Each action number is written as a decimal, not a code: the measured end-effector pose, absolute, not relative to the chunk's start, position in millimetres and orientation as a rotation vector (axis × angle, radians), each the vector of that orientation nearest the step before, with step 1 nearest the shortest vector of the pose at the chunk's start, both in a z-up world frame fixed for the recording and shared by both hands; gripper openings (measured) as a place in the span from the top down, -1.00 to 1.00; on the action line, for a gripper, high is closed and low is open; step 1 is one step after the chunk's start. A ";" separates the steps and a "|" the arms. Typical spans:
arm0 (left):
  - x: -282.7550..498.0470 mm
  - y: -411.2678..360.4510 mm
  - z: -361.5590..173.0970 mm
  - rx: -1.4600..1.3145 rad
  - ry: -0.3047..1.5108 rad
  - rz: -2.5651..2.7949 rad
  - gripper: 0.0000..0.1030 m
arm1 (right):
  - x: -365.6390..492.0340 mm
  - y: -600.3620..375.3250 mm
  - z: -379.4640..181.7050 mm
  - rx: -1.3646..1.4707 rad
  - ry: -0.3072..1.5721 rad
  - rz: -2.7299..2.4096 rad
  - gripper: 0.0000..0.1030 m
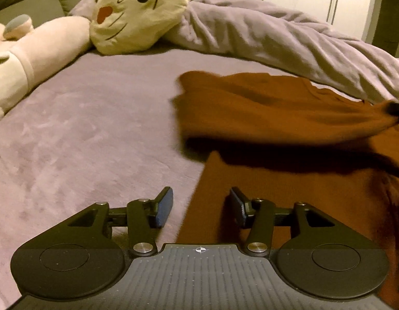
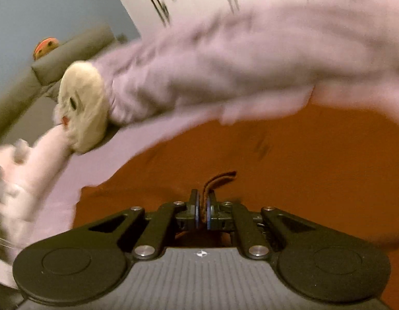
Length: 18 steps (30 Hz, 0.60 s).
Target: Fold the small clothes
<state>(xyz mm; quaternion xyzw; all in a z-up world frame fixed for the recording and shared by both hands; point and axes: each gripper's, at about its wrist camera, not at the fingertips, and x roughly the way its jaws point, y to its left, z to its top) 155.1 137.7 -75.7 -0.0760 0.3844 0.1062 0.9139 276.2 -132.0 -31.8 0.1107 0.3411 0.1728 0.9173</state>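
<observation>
1. Garment, rust-brown knit [image 1: 290, 196]: lies on the mauve bed cover [image 1: 83, 134], to the right of the left wrist view; one part is raised off the lower layer and casts a shadow on it, apparently being carried across as a fold
2. Right gripper [image 2: 204, 213]: jaws closed narrow on a thin edge of the brown cloth, a strip of hem standing up between the pads; judged to be the hand making the fold. Right wrist view is motion-blurred
3. Left gripper [image 1: 201, 206]: jaws spread wide, nothing between them; hovers low over the near left border of the garment, one finger above the cover and one above the cloth, probably placed to pin or take that edge
4. Crumpled lilac duvet [image 1: 277, 33]: bunched along the far side, just beyond the garment
5. Cream plush head [image 1: 140, 13] with stitched face, and pink plush toy [image 1: 44, 46]: well apart from the garment
6. Writing, labels, brands: none legible; a small crosshair mark on each gripper body only
</observation>
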 end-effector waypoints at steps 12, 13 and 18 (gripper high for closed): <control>166.5 123.0 -69.8 -0.120 0.796 0.209 -0.13 | 273.5 -245.7 -57.3 0.310 0.771 0.130 0.49; 168.2 122.7 -69.7 -0.118 0.797 0.211 -0.13 | 273.2 -251.1 -59.7 0.357 0.776 0.138 0.29; 177.0 120.4 -67.1 -0.118 0.793 0.223 -0.16 | 280.3 -257.5 -71.9 0.407 0.816 0.138 0.20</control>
